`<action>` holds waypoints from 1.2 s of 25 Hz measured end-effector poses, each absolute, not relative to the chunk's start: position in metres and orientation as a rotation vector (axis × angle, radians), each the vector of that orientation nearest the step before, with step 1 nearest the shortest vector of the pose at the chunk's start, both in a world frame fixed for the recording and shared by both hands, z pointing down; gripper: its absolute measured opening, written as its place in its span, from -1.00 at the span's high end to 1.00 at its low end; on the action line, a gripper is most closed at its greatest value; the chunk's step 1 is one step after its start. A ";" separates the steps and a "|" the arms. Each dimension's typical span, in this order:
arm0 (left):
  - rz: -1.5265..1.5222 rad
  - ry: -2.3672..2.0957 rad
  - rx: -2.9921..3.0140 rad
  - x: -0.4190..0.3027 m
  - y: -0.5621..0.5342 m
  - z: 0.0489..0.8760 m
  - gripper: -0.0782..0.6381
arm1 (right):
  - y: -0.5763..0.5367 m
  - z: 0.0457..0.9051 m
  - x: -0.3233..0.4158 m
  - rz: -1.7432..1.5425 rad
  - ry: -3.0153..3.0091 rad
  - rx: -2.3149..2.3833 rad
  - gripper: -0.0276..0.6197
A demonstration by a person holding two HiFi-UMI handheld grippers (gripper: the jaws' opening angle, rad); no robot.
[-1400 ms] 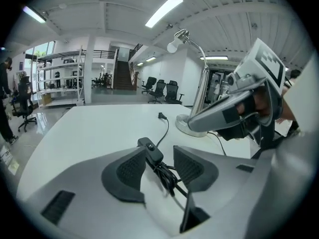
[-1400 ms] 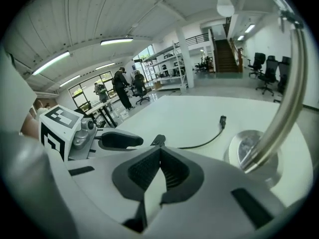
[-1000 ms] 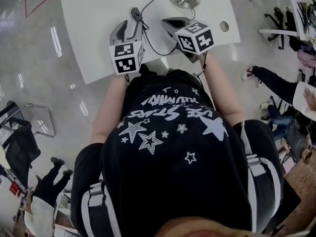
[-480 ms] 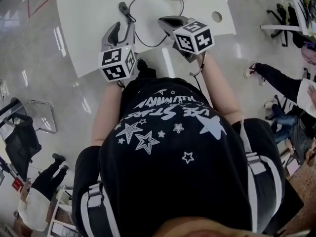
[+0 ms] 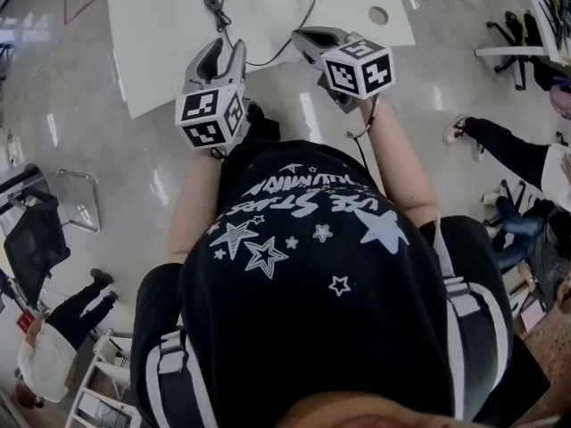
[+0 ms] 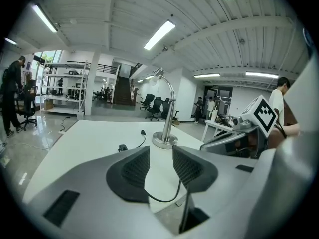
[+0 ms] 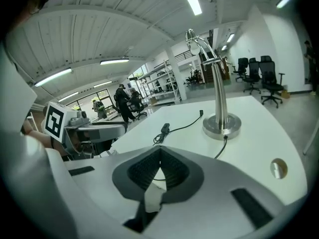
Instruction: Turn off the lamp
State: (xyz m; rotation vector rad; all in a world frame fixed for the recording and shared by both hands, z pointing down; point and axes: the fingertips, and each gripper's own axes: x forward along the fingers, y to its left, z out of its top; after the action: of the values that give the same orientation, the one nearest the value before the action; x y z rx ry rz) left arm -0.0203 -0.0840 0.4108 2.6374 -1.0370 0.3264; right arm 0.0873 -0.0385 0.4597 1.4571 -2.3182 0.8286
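Bright strip lights run along the ribbed ceiling of a big open hall, with office chairs and a few people in the distance, and the work surface is a white table (image 5: 161, 25) that is almost bare. The lamp (image 7: 222, 124) stands toward the far side of it on a round chrome base, its gooseneck arching up to a small head. Its cord (image 5: 268, 56) trails back across the top toward me, with the inline switch (image 5: 212, 0) lying on the left part of the table. I take that switch to be what the task wants pressed, which would explain why the lamp sits back while the cord is laid within reach. I hold both tools side by side at the near edge, pointing slightly down at the tabletop. The left gripper (image 5: 223, 50) has its jaws standing wide with only table and a loop of cord seen past them. The right gripper (image 5: 308, 38) has its jaw tips brought together on nothing. The left one lines up better with the switch, so I judge it the likelier tool, and open jaws could pinch the switch body. Looking down from the head view, the lamp is cut to a sliver of base at the top edge, yet only there do I see how far both tools sit from the switch. Only the gripper views give the whole gooseneck and head, though I cannot tell from them whether the bulb is lit. Each also catches the other tool's marker cube (image 6: 264, 113) alongside.
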 end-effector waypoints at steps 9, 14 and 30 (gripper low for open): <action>0.272 -1.088 2.678 -0.016 -0.019 0.382 0.58 | 0.027 0.443 0.088 0.790 -2.383 1.439 0.90; 0.268 -1.129 2.685 -0.022 0.014 0.375 0.70 | 0.054 0.435 0.084 0.780 -2.435 1.451 0.90; 0.229 -1.184 2.679 -0.044 0.069 0.370 0.75 | 0.104 0.425 0.058 0.728 -2.521 1.453 0.90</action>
State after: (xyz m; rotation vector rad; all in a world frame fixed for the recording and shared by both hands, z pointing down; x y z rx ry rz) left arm -0.0441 0.0687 0.3698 2.6789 -1.1837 0.2294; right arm 0.0578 0.1045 0.4248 1.4533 -2.5207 0.7285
